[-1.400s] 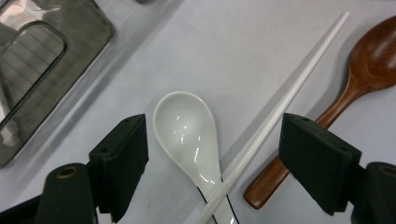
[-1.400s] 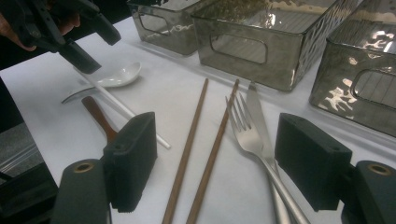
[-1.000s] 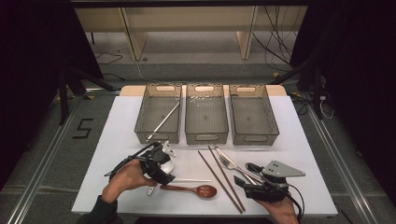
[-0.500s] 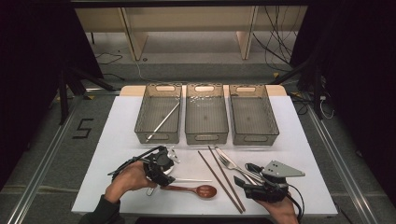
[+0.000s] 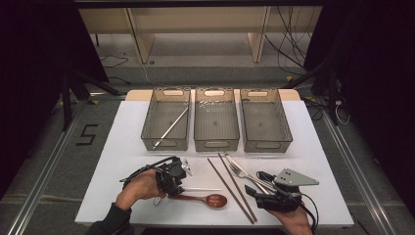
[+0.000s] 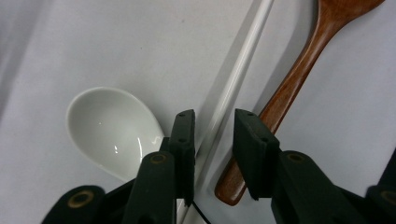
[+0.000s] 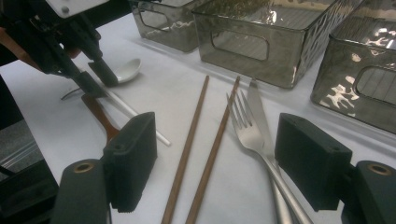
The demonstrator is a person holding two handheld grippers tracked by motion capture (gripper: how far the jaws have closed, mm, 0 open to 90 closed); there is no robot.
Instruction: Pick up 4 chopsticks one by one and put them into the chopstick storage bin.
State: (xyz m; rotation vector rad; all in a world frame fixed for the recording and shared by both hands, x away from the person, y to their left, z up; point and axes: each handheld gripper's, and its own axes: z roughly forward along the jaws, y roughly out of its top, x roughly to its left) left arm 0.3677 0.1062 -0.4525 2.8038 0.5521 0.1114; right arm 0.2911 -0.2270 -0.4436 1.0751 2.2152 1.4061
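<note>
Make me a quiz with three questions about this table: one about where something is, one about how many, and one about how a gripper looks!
1. Where does the brown wooden spoon lie?
A. in the left bin
B. on the white table
C. in the right bin

2. How many clear grey plastic bins stand in the row?
A. three
B. two
C. five

3. How do the jaws of the right gripper stand?
A. shut on a fork
B. shut on a spoon
C. wide open, gripping nothing

Answers:
1 B: the spoon rests flat on the table, in front of the bins.
2 A: three stand side by side.
3 C: a wide gap shows between the black jaws, and neither touches anything.
</note>
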